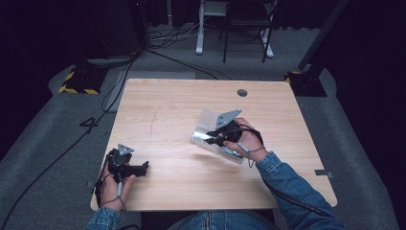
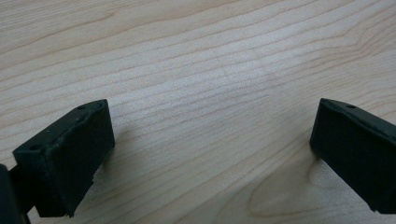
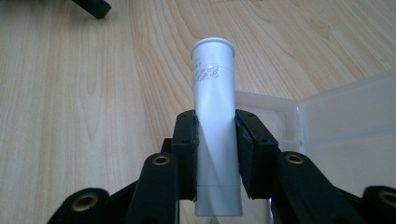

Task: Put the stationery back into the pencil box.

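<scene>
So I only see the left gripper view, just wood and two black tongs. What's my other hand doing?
Observer: The right tongs are clamped on a silvery tube.
Operator: Is the tube standing on the table?
Observer: No, it's held above the wooden table, pointing away from the hand.
Operator: Anything else near it?
Observer: A clear plastic box with its lid open sits right beside the tube.

A light wooden table stands on grey carpet, with white desk legs at twelve o'clock against dark surroundings.
</scene>
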